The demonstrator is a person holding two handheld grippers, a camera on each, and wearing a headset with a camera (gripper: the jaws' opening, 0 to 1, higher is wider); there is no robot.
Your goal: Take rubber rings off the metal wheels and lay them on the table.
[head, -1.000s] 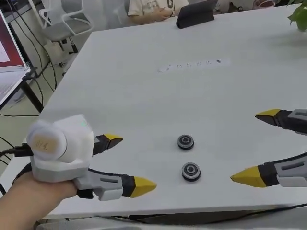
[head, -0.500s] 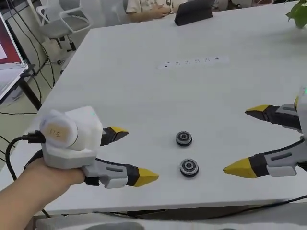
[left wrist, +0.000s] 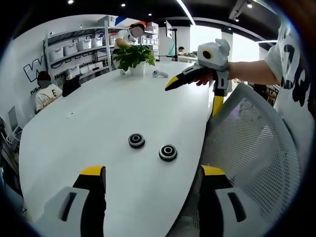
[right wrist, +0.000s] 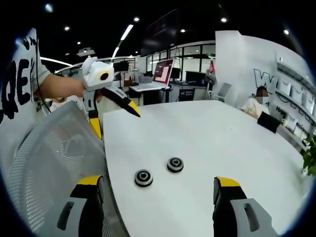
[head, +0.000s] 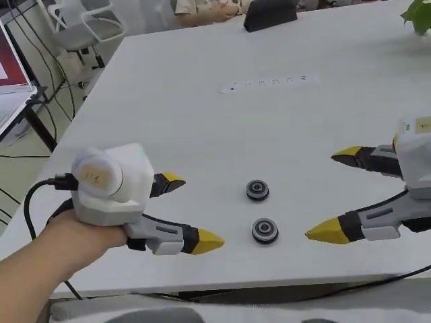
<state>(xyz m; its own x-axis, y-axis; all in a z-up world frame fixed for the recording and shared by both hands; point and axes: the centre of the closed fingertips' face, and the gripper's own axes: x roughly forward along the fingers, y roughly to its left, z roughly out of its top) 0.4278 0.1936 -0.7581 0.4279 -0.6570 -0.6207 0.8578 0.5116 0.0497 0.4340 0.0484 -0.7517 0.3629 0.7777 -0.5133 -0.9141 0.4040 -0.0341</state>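
Two wheels lie flat and just apart near the front edge of the worktop [head: 269, 128]: the far wheel [head: 257, 190] and the near wheel [head: 265, 231]. Each wears a dark ring [head: 255, 232] round its rim, so neither looks stripped yet.

By their look the metal bodies are stiff and dense for their size, and likely to skid on the smooth top if nudged. The rubber should be soft, stretchy and grippy. A sensible hold would be one tool clamping a wheel across its rim to steady it. The other would then pinch the ring's outer edge and roll it off sideways. With the wheels lying flat, that edge sits low against the top, so a jaw tip may have to tilt the wheel first.

The left hand-held gripper [head: 196, 210] hovers left of the wheels, jaws wide and empty. The right hand-held gripper [head: 324, 195] hovers to their right, also wide and empty, and both point inward.

Farther out, a socket strip [head: 268, 83] is set into the top, and a plant [head: 419, 15] shows at the far corner.
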